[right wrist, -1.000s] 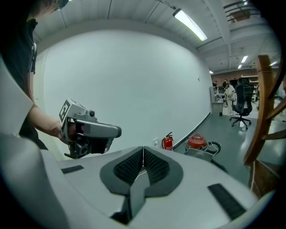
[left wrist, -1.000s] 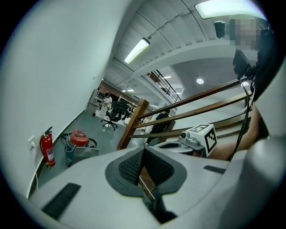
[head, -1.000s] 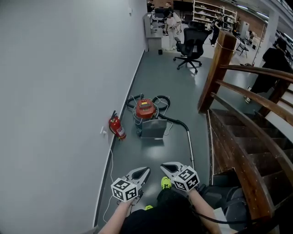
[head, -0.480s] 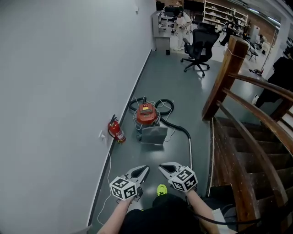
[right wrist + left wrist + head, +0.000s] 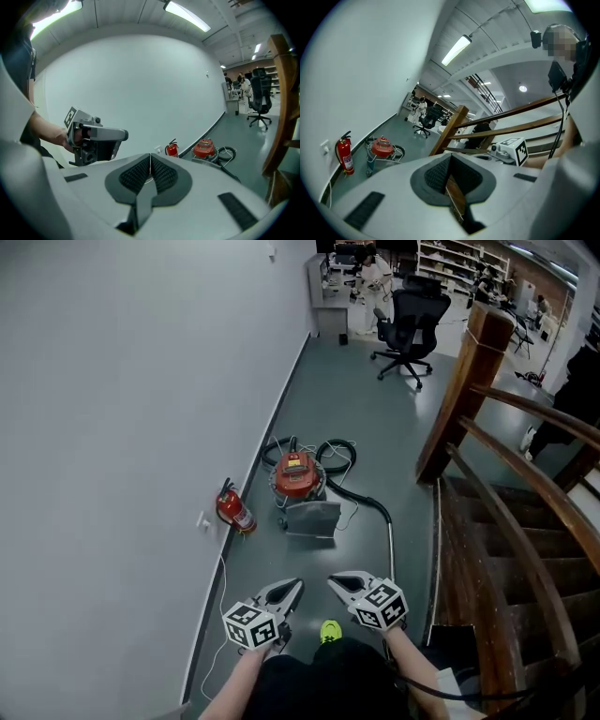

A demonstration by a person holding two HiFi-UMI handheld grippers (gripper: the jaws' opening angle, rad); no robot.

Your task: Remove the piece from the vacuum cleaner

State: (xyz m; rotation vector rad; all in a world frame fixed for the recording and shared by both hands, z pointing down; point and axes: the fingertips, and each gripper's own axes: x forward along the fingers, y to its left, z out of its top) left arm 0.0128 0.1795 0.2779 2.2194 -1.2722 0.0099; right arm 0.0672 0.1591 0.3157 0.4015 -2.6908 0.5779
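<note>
A red canister vacuum cleaner stands on the grey floor by the wall, some way ahead of me. A black hose loops from it to a metal tube, and a grey box-like piece leans at its front. My left gripper and right gripper are held side by side low in the head view, both shut and empty, well short of the vacuum. The left gripper view shows the vacuum far off. It is also distant in the right gripper view.
A red fire extinguisher stands against the white wall left of the vacuum. A wooden staircase with its railing runs along the right. A black office chair stands further down the corridor. A white cable runs down the wall's foot.
I have moved forward along the corridor, and both grippers have come with me, still shut. The vacuum sits slightly lower in the head view.
</note>
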